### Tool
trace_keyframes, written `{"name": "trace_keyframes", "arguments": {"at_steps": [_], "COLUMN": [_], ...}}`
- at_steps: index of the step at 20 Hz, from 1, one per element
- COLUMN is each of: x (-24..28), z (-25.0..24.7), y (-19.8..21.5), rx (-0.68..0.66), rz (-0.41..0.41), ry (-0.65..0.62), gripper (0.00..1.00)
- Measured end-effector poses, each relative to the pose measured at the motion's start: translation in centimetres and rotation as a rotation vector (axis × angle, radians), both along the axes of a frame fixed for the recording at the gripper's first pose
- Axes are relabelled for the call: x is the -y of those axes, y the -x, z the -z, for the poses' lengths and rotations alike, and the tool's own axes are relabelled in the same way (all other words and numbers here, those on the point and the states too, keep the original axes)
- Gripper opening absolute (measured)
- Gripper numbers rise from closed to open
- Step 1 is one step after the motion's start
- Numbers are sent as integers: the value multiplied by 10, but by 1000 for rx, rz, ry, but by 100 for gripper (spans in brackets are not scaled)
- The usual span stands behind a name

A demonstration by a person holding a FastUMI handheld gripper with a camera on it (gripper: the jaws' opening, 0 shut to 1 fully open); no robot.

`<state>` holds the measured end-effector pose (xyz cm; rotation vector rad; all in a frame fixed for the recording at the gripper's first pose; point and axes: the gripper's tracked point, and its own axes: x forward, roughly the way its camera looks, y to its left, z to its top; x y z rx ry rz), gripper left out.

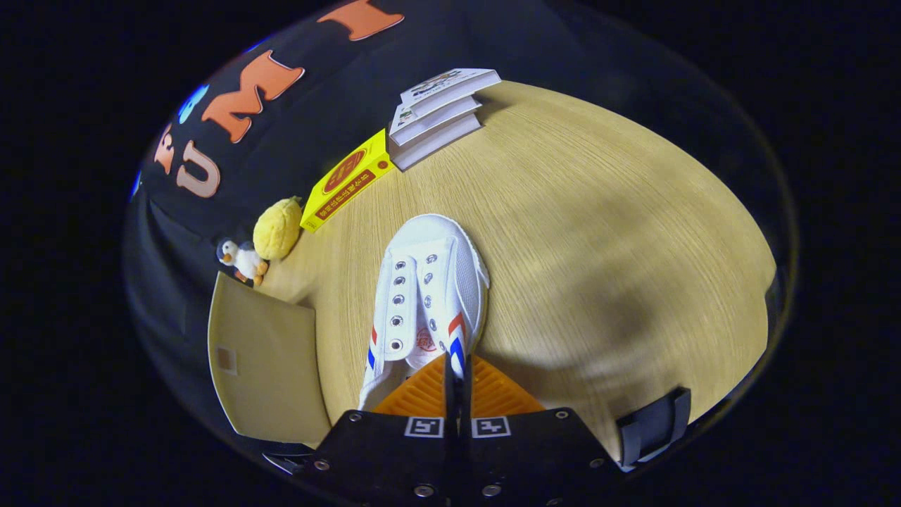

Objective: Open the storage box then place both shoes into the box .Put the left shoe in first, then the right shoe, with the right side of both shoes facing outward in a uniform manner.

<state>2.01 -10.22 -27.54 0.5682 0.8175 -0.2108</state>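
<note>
The tongs (457, 380), pinched onto the white canvas sneaker's (429, 282) ridged rubber-soled side, hold it over the wood-grain tabletop (598, 232).

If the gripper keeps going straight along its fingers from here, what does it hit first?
The gripper is shut on the white shoe, which reaches ahead of the fingers, toe forward. Past the toe lies bare table, then likely the stack of books by the wall, though depth is hard to judge.
</note>
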Motion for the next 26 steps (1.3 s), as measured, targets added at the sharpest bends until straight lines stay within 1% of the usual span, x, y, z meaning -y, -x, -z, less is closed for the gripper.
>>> {"name": "trace_keyframes", "arguments": {"at_steps": [2,6,14,17,19,23,26], "x": [-7,-27,-90,-124,-148,-209,-247], "z": [-7,-36,-119,-148,-163,-178,-177], "y": [-1,-9,-17,-15,-13,-14,-17], "rx": [23,90,193,207,207,220,223], "rz": [-9,-21,-84,-106,-126,-170,-211], "ry": [-25,-77,-45,-62,-45,-74,-36], "gripper": [0,0,0,0,0,0,0]}}
